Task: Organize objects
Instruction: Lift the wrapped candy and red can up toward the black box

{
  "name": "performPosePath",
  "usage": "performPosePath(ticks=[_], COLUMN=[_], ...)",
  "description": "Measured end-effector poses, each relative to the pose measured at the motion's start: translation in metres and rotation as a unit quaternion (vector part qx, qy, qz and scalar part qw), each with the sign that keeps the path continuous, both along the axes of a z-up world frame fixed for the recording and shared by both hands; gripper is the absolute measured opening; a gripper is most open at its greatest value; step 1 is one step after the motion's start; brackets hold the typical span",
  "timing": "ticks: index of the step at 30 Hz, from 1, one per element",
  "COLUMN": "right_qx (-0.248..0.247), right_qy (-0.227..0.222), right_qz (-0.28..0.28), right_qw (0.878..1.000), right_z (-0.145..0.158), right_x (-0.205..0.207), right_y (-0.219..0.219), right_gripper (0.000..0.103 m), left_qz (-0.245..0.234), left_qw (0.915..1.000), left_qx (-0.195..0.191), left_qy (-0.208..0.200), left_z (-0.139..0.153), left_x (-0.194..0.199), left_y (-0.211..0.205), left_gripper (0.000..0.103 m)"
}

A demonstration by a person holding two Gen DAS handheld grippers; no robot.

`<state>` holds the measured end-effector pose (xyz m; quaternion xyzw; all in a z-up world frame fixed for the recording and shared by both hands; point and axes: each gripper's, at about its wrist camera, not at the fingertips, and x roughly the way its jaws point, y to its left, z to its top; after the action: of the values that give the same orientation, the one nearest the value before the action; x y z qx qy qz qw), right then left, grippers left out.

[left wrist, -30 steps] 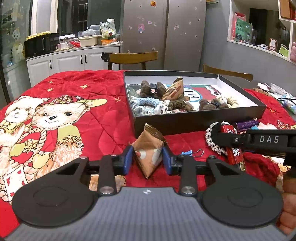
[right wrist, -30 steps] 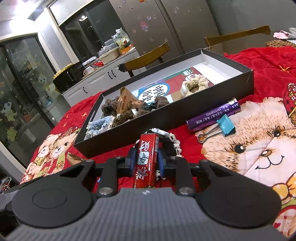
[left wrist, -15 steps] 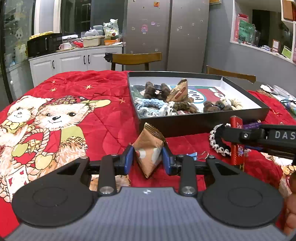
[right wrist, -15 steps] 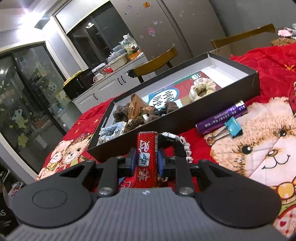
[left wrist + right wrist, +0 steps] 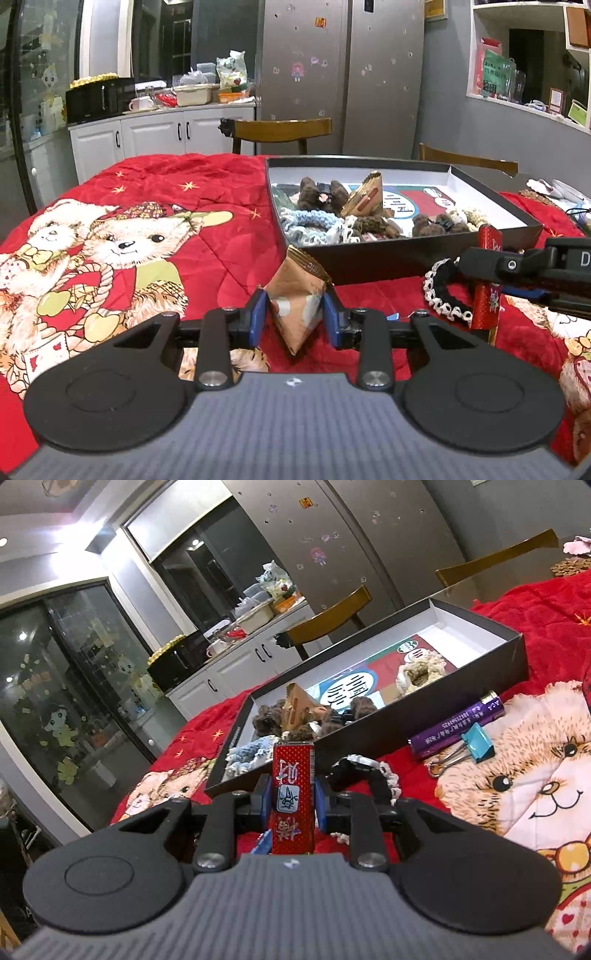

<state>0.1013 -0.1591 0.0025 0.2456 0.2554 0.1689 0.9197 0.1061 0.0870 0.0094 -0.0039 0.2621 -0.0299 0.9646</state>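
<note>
Both grips unchanged – left gripper [image 5: 294,317] clamps the brown foil pyramid packet [image 5: 295,302], right gripper [image 5: 293,799] the now-upright red patterned box [image 5: 293,794]; black cardboard tray [image 5: 406,254] lies ahead.

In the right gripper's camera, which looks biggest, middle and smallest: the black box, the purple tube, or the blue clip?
Largest to smallest, as they look in the right wrist view:
1. black box, by far
2. purple tube
3. blue clip, clearly shorter than the tube lying right beside it, so nearness hardly matters.
</note>
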Motion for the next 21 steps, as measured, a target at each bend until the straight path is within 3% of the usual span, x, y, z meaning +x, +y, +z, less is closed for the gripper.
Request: performPosePath(ticks=[9, 21], right_qx=[-0.008, 0.011], right_qy=[-0.026, -0.035], right_qz=[0.013, 0.033], right_qw=[1.0, 0.999], right_z=[0.003, 0.021], right_x=[-0.004, -0.002], right_y=[0.005, 0.005], right_gripper=[0.027, 0.027], left_qz=[-0.007, 0.02], left_qw=[0.9993, 0.9988], left_qx=[0.015, -0.02], left_qy=[-0.035, -0.039], left_z=[0.006, 0.026], left_x=[-0.014, -0.014], left_y=[-0.01, 0.004], left_gripper=[0.038, 0.039])
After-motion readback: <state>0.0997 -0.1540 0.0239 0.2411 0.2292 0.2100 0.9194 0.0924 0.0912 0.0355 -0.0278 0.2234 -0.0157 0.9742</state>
